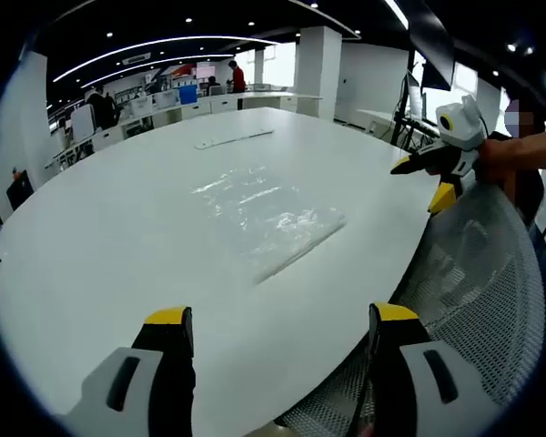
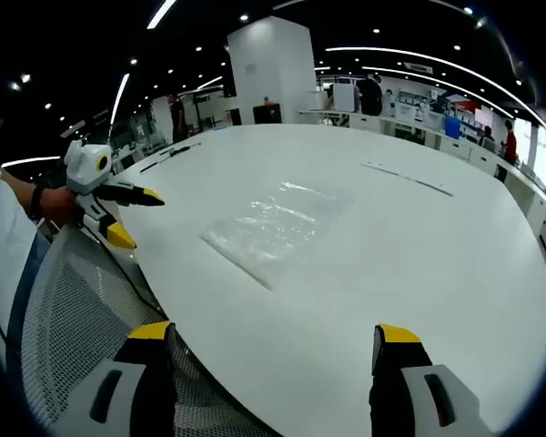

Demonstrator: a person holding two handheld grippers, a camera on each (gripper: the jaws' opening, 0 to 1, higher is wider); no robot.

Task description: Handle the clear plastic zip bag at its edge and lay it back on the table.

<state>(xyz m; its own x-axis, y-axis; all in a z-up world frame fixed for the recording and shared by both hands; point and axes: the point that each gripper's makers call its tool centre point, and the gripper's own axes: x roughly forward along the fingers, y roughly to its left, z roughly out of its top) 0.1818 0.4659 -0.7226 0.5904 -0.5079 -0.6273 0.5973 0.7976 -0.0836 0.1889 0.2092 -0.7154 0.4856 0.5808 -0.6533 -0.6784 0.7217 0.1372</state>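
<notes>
While both grippers gape, zip bag [image 1: 264, 218] lies flat, edges faint against white table [image 1: 118, 237]

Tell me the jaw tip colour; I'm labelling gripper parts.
Yellow tips on black jaws, clearest on the left gripper in the left gripper view.
</notes>
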